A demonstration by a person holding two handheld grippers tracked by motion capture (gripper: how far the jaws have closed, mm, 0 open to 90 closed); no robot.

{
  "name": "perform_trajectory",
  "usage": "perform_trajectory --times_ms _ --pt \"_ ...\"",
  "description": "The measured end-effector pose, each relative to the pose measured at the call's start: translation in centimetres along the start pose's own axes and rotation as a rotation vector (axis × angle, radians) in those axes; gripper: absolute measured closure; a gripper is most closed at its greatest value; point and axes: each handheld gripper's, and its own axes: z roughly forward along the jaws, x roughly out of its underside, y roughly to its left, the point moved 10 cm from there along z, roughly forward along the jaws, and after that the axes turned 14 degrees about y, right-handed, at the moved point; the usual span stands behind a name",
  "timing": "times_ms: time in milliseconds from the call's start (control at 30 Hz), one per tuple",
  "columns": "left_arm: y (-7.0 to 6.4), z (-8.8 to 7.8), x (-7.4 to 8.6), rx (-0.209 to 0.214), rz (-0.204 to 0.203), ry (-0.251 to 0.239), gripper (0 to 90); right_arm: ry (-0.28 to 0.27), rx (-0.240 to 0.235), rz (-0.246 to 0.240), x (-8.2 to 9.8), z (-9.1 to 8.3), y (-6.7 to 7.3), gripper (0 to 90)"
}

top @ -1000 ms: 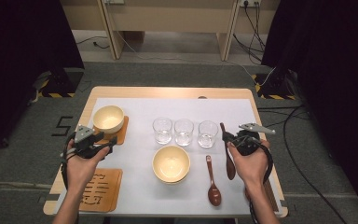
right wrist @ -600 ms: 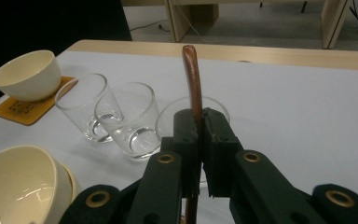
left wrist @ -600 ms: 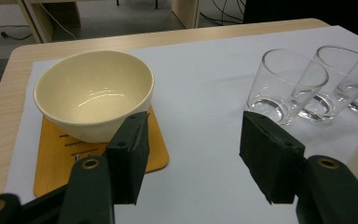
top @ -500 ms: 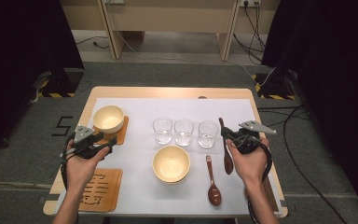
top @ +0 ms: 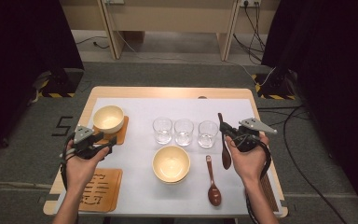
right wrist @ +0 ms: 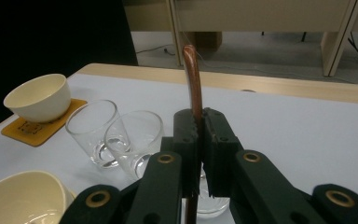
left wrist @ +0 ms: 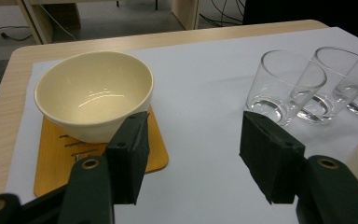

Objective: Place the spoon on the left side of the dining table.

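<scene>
My right claw is clamped on the dark wooden spoon, raised off the table right of the glasses, placement pending; my left claw stands apart, empty, near the bowl.

The gripper clamps a brown spoon handle above glasses.

Table lit bright & even from above, surroundings dark, pics soft, bowl shows glare.
</scene>
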Motion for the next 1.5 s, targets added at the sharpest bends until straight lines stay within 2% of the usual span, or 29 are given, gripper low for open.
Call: perform_trajectory --times_ms 467,667,1500 --pt "0.1 -0.2 0.0 -0.002 -0.003 -0.004 41.6 -0.047 -0.014 -0.016 -1.3 -0.2 0.6 85.0" --pt "0.0 -0.2 -0.1 -0.003 -0.001 -0.008 41.7 -0.073 -0.014 -0.042 -2.1 -0.1 1.1 85.0" --pt "-0.1 -0.2 -0.1 0.002 -0.004 -0.012 41.7 -0.106 -0.036 -0.071 -3.9 0.5 2.5 85.0"
